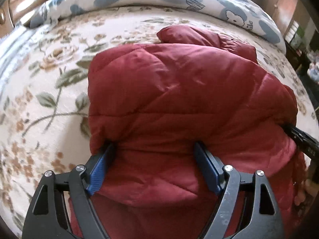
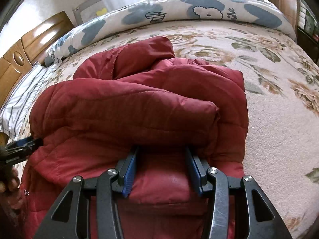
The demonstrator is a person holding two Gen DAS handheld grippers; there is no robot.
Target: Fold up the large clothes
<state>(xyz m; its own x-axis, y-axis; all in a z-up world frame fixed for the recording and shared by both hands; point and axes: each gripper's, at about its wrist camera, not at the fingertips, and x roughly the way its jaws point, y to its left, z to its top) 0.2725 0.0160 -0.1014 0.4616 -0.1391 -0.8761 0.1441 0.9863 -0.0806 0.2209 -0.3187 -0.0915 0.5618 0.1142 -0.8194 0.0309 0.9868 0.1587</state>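
Red quilted jacket (image 1: 169, 91) lay bundled at frame centre on the floral bedspread (image 1: 49, 75).
Left gripper (image 1: 153, 149) and right gripper (image 2: 161, 151) both stood wide apart, fingertips tucked under a puffy fold, jacket fabric bulging between them; whether either pinched it could not be told.

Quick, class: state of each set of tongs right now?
Left tongs: open, tips tucked under a fold of the red jacket.
Right tongs: open, likewise.

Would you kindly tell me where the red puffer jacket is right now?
The red puffer jacket lies bunched on the floral bedspread, just ahead of both grippers in both wrist views, with the blue-and-white quilt behind it.
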